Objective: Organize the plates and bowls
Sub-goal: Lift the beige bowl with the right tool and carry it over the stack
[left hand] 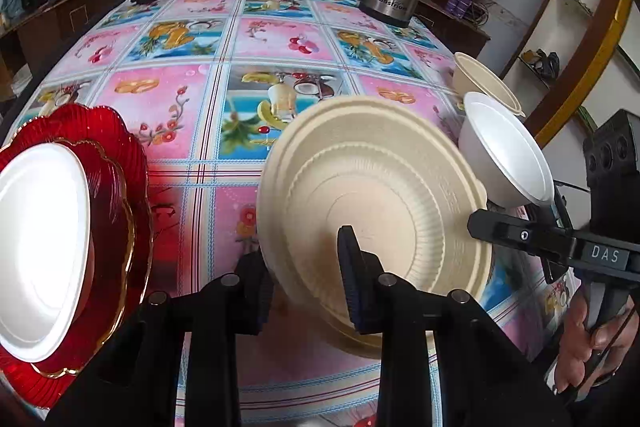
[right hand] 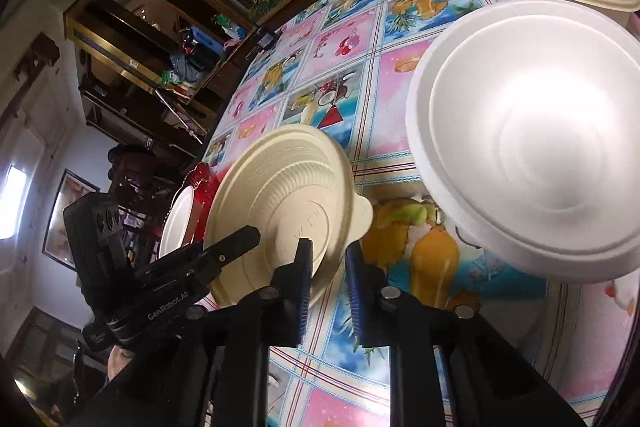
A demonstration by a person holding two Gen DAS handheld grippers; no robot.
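From the left wrist, the left gripper (left hand: 308, 267) clamps the beige plate (left hand: 372, 195), tilted above the counter (left hand: 208, 67); the red plate (left hand: 120, 155) with a white plate (left hand: 40, 227) lies left. From the right wrist, the right gripper (right hand: 328, 267) is nearly closed and empty, the white bowl (right hand: 528, 143) near right. I judge the beige plate goes next onto the left stack.

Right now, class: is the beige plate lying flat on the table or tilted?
Tilted: the beige plate is clamped at its rim by the left gripper, raised off the tablecloth.
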